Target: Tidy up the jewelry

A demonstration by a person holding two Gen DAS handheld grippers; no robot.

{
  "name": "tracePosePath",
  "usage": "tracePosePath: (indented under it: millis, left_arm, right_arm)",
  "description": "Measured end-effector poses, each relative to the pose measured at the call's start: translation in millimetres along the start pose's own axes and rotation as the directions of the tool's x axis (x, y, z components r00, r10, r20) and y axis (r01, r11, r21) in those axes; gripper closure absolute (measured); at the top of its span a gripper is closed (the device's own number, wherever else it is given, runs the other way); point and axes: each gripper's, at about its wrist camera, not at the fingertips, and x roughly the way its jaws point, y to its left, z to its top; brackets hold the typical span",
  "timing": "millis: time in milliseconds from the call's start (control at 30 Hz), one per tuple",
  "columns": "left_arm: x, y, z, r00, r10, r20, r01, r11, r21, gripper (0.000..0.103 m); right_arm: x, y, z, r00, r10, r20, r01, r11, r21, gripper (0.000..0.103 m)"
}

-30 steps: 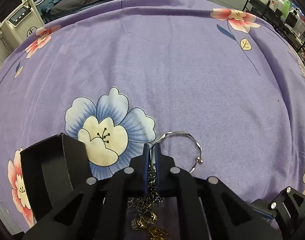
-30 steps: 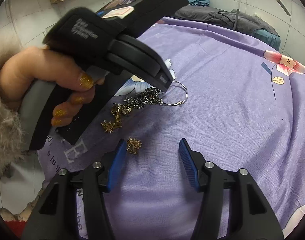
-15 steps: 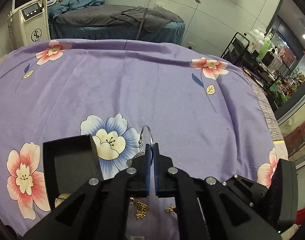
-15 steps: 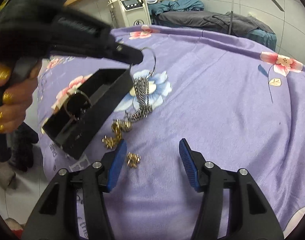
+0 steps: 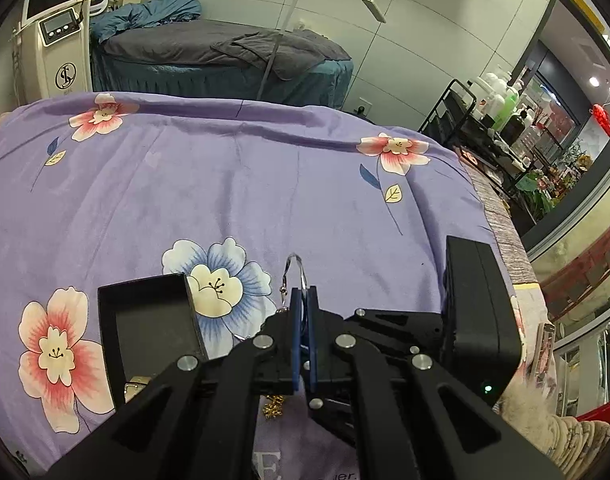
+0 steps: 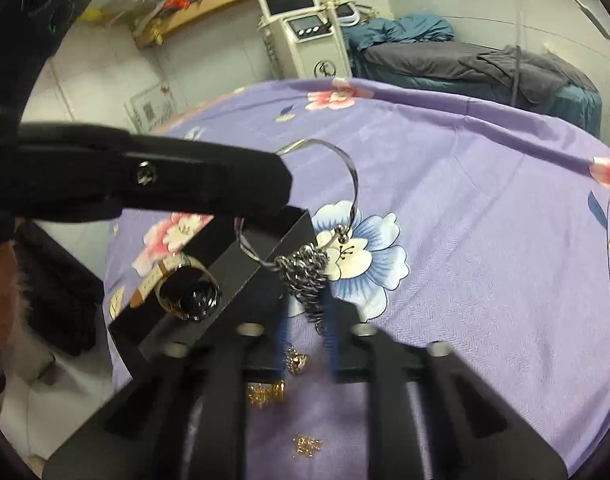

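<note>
1. The left gripper (image 5: pixel 303 300) has its blue pads pressed together on the thin wire of a silver bangle (image 6: pixel 345 184), which it holds in the air over the purple flowered bedspread (image 5: pixel 225 184).
2. A bunched silver chain (image 6: pixel 307 276) hangs from the bangle, so pinching the rigid hoop carries both pieces at once and leaves the chain clear of the pads.
3. The right gripper (image 6: pixel 307 340) sits just under the dangling chain with its jaws a little apart and nothing between them; motion blur softens its edges. It looks placed to steady or catch the chain.
4. The open black box (image 6: pixel 241 272) lies just left of the hanging jewelry and already holds a watch (image 6: pixel 185 292), which suggests the bangle is bound there next.
5. Small gold pieces (image 6: pixel 267 394) lie loose on the bedspread near the right gripper, not yet sorted.
</note>
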Motion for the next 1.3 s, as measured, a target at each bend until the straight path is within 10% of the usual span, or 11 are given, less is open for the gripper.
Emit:
tracePosePath:
  millis: [833, 1067, 1167, 1233, 1300]
  left_arm:
    - [34, 49, -36, 0.994, 0.074, -0.083, -0.082, 0.992, -0.099, 0.1]
    - [24, 58, -36, 0.995, 0.082, -0.06, -0.089, 0.988, -0.128, 0.1]
    - [24, 54, -34, 0.995, 0.072, -0.064, -0.079, 0.991, -0.108, 0.1]
    - [23, 51, -34, 0.994, 0.092, -0.054, -0.097, 0.99, -0.099, 0.1]
    - [23, 53, -34, 0.993, 0.103, -0.056, -0.108, 0.989, -0.099, 0.1]
  right_arm:
    - [-90, -6, 36, 0.964, 0.237, 0.121, -0.251, 0.96, 0.121, 0.096]
    - [-123, -4, 62, 0.958, 0.217, 0.186, -0.236, 0.968, 0.088, 0.096]
    - [-114, 13, 67, 0.99, 0.1, 0.105, -0.096, 0.995, -0.037, 0.096]
    - [-88, 16, 57, 1.0, 0.027, -0.001, -0.027, 0.994, -0.105, 0.086]
    - [-64, 11, 41, 0.998, -0.017, -0.054, 0.011, 0.994, -0.111, 0.053]
